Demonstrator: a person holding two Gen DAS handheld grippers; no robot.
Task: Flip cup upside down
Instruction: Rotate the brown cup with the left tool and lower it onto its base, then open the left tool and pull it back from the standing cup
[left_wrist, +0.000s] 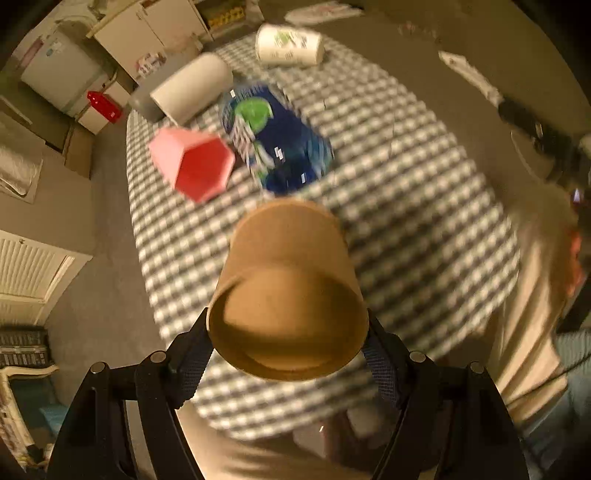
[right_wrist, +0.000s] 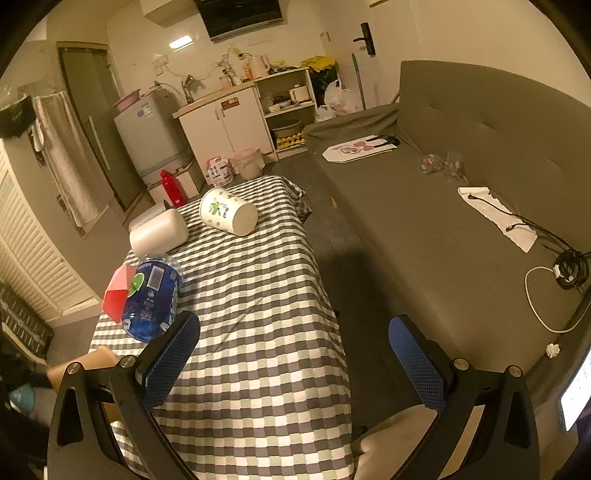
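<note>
A brown paper cup (left_wrist: 288, 291) is held between the fingers of my left gripper (left_wrist: 288, 350), which is shut on it near the rim. The cup hangs above the checkered table (left_wrist: 424, 221), its open mouth toward the camera and its base pointing away. The left wrist view is blurred by motion. In the right wrist view a bit of the brown cup (right_wrist: 92, 363) shows at the lower left behind the finger. My right gripper (right_wrist: 291, 350) is open and empty over the table's near right edge (right_wrist: 258, 369).
On the table lie a pink-red hexagonal cup (left_wrist: 192, 162), a blue bottle (left_wrist: 273, 136), a white cylinder (left_wrist: 192, 88) and a white printed cup (left_wrist: 288, 44). A grey sofa (right_wrist: 461, 221) with cables stands to the right. A fridge and cabinets stand behind.
</note>
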